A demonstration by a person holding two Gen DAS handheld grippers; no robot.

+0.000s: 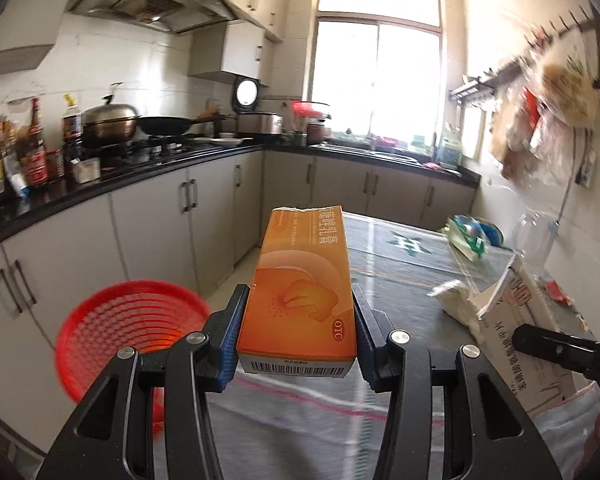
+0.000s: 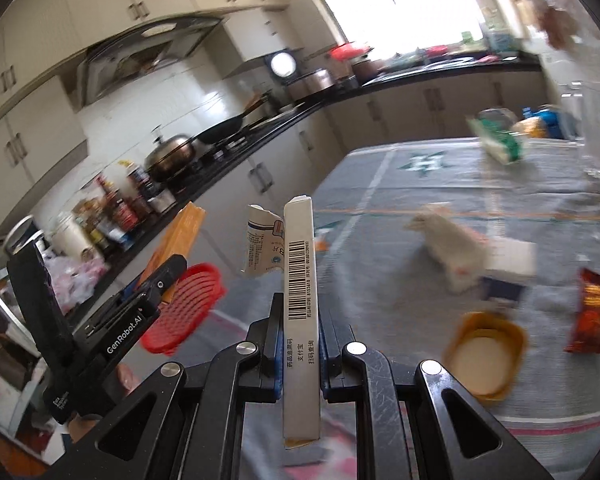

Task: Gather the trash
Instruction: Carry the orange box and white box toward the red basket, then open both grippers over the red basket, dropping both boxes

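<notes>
My left gripper [image 1: 300, 300] is shut on an orange medicine box [image 1: 300, 280], held lengthwise over the table's left edge. Below and to its left stands a red mesh basket [image 1: 132, 328] on the floor. My right gripper [image 2: 300, 308] is shut on a flattened white carton [image 2: 300, 280] with a barcode, held on edge, a torn flap at its far end. In the right wrist view the left gripper [image 2: 172, 268] and its orange box [image 2: 180, 236] hang above the red basket [image 2: 184, 308]. The right gripper's finger [image 1: 548, 344] and its carton [image 1: 516, 320] show at the left wrist view's right side.
The grey-clothed table [image 2: 400, 184] carries a crumpled tissue [image 2: 448, 240], a yellow lid [image 2: 484, 352], a red snack wrapper [image 2: 588, 312], a small white-and-blue box [image 2: 508, 268] and a green-white packet [image 2: 500, 140]. A black kitchen counter [image 1: 160, 168] with pots and bottles runs along the left.
</notes>
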